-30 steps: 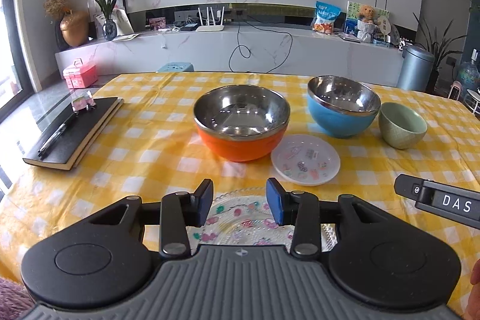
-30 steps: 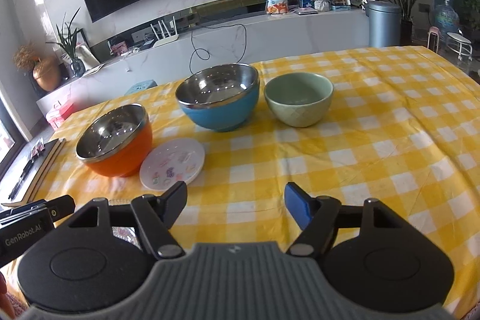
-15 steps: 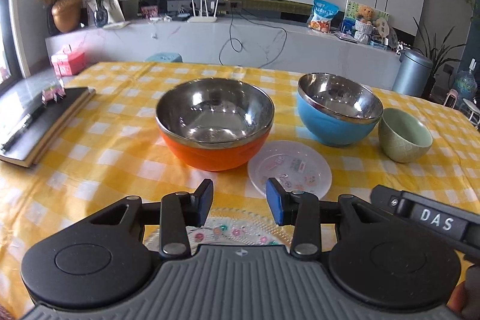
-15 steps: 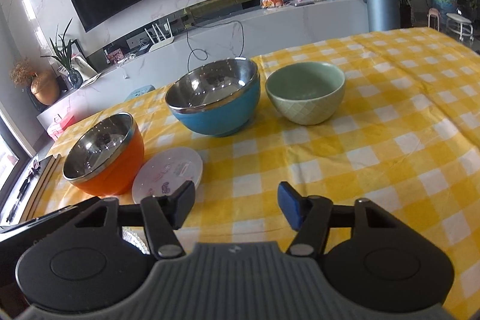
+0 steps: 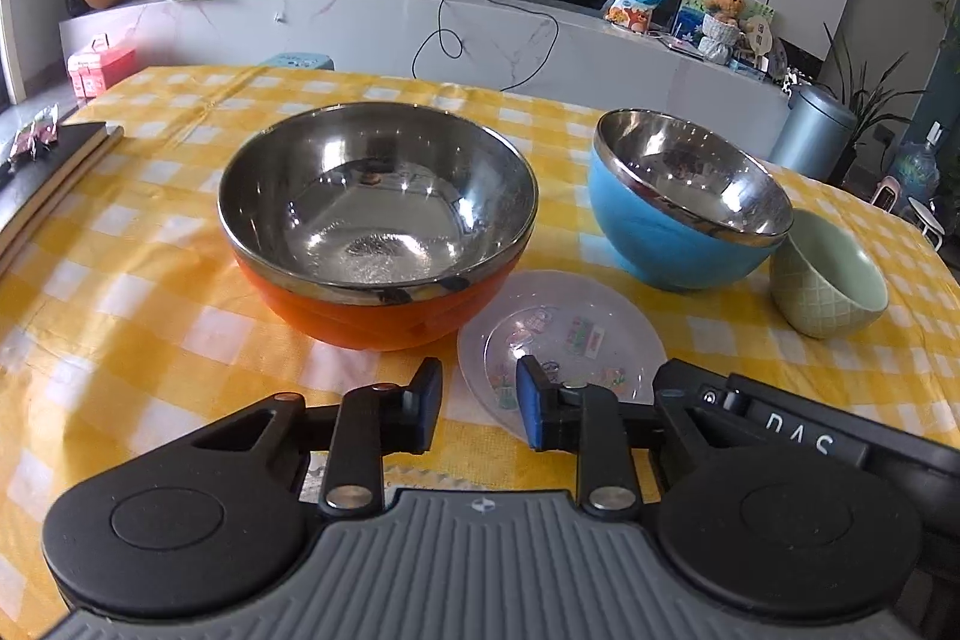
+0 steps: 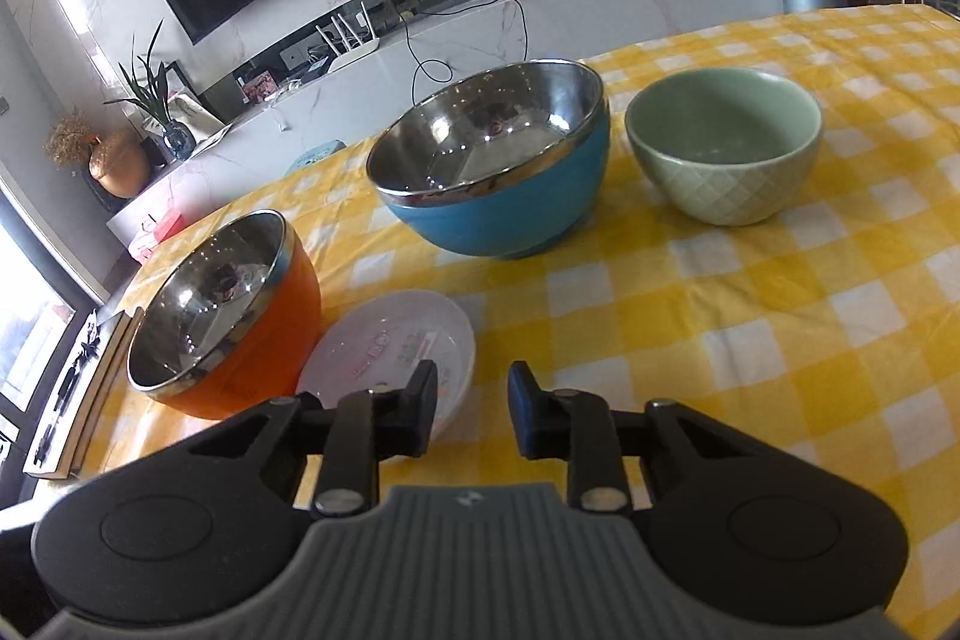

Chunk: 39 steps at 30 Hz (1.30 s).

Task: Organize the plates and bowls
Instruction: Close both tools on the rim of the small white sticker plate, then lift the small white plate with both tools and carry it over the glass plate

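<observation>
An orange steel-lined bowl (image 5: 375, 232) (image 6: 222, 304) stands on the yellow checked tablecloth (image 5: 150, 316). Right of it are a blue steel-lined bowl (image 5: 684, 214) (image 6: 492, 172) and a small green bowl (image 5: 831, 280) (image 6: 723, 148). A small clear plate (image 5: 561, 334) (image 6: 390, 352) lies in front, between the orange and blue bowls. My left gripper (image 5: 478, 400) hovers over the plate's near left rim, its jaws closing with nothing between them. My right gripper (image 6: 472, 412) (image 5: 798, 436) hangs just right of that plate, also closing on nothing.
A black notebook with a pen (image 5: 36, 184) (image 6: 72, 388) lies at the table's left edge. A scalloped edge of a patterned glass plate (image 5: 396, 475) peeks out under the left gripper. Open cloth stretches to the right (image 6: 810, 340). A white console runs along the far wall.
Both grippers have moved forward and lower toward the bowls, which now look larger. Both pairs of jaws have narrowed, the right one most. The patterned glass plate has slipped almost out of view.
</observation>
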{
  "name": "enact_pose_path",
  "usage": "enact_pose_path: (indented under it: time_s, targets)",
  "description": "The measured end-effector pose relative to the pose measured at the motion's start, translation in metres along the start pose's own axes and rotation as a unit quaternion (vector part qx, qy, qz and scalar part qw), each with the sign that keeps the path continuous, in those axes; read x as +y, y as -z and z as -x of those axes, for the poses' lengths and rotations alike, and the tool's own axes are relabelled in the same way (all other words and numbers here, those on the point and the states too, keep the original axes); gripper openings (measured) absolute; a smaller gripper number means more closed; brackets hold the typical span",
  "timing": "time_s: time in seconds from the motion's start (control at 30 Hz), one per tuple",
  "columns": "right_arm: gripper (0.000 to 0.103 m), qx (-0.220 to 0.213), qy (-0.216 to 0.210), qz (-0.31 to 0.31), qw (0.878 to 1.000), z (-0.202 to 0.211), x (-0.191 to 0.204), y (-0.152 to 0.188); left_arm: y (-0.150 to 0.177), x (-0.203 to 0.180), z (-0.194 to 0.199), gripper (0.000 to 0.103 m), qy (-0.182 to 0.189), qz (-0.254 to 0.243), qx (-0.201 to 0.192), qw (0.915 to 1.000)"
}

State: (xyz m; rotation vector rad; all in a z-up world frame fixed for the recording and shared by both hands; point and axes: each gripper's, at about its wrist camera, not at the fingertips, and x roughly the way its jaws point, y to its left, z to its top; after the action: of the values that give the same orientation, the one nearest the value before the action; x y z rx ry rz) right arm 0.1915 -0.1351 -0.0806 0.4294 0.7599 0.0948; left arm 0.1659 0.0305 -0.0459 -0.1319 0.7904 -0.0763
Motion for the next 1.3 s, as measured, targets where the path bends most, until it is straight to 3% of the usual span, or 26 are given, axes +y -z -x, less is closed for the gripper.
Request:
enact_pose_path:
  time_s: [0.3,0.4,0.97,1.3]
  targets:
    - [0.018,0.013,-0.005,-0.001,1.000,-0.012,-0.001,0.004,0.002,0.005,-0.012,0.015,0.015,0.021,0.017,0.9995]
    - [0.007,0.016,-0.016,-0.005,1.000,-0.013,-0.003,0.005,0.003,0.004,-0.011,0.014,0.018,0.018,0.016,0.9996]
    - [0.006,0.025,0.010,0.007,1.000,0.038,0.001,0.003,0.003,-0.009,0.033,0.011,0.035,0.001,0.027,0.9990]
    - [0.006,0.073,-0.028,0.034,0.996,0.076,0.020,0.015,0.006,0.005,0.077,0.013,0.017,-0.041,0.072,0.9964]
